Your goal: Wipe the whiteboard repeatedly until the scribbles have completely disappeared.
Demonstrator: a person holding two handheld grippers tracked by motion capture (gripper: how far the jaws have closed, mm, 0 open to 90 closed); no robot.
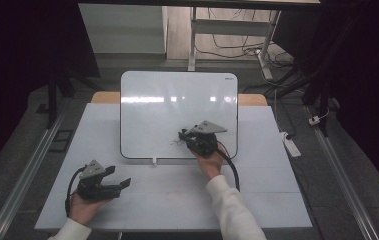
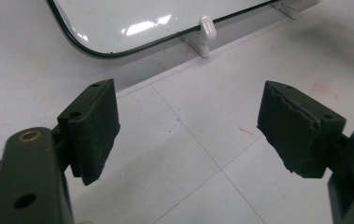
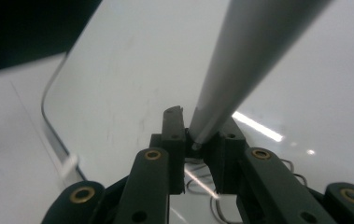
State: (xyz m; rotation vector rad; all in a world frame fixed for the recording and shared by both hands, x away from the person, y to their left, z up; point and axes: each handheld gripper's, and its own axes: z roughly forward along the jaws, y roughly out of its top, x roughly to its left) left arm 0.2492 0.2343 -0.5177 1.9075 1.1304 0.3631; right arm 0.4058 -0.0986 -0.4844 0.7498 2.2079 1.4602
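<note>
1. Your right gripper (image 1: 184, 136) is over the glossy white rounded-corner whiteboard (image 1: 167, 107), its jaws closed tight on a smooth grey tapered marker (image 3: 240, 70).
2. Dark scribbles (image 1: 175, 142) mark the board beside its tip.
3. Your left gripper (image 2: 188, 133) rests low over the matte white tabletop (image 1: 177, 200), rubber-padded jaws spread wide and holding nothing.

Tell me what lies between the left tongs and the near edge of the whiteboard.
Nothing visible. The left tongs, open, hover over bare table short of the whiteboard. A small white clip sits at the board's near edge, not in the way.
</note>
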